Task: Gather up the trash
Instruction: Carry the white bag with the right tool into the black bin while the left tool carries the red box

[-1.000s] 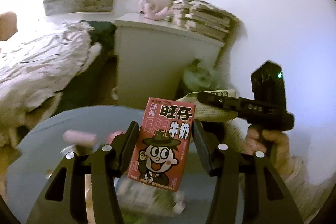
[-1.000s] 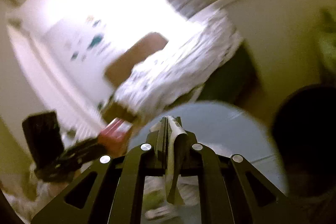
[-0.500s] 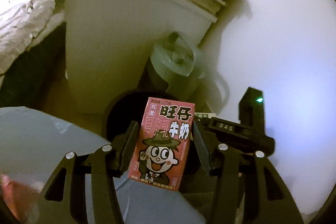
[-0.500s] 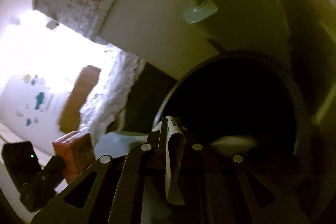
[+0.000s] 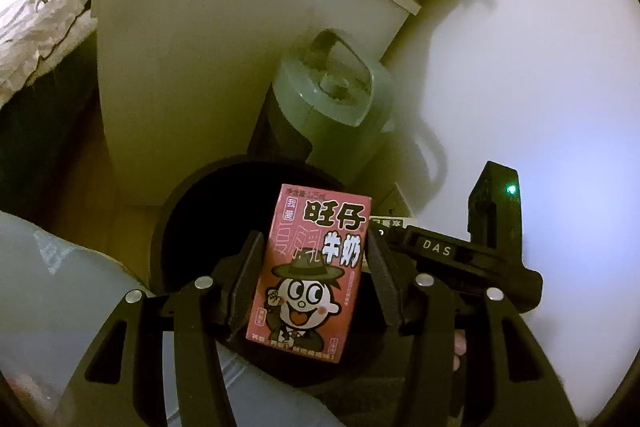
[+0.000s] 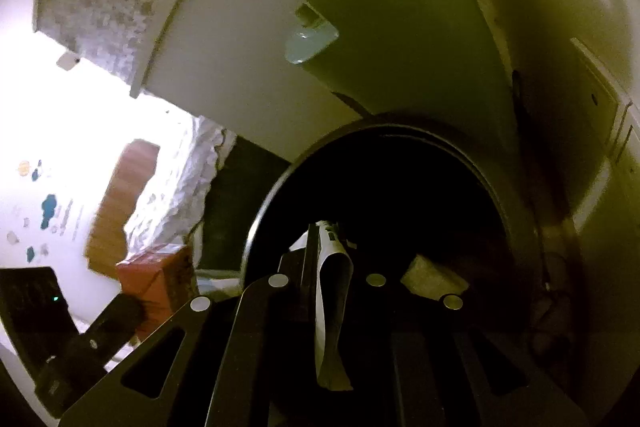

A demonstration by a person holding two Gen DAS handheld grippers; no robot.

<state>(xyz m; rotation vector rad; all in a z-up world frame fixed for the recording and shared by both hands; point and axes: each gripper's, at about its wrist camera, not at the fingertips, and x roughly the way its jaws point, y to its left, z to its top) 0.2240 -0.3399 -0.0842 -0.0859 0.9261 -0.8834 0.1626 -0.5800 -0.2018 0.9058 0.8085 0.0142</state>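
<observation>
a small pink milk carton with a cartoon face (image 5: 310, 277) is pinched upright by the left gripper (image 5: 312, 281) above the round black bin's rim (image 5: 168, 211). a folded white paper scrap (image 6: 332, 279) is clamped in the pressed-together right gripper (image 6: 320, 247) over the bin's dark opening.

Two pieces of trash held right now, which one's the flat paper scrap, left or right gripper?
The right gripper pinches the thin white paper scrap. The left gripper clamps a boxy pink milk carton.

Open bin mouth (image 6: 384, 195) under grippers
</observation>
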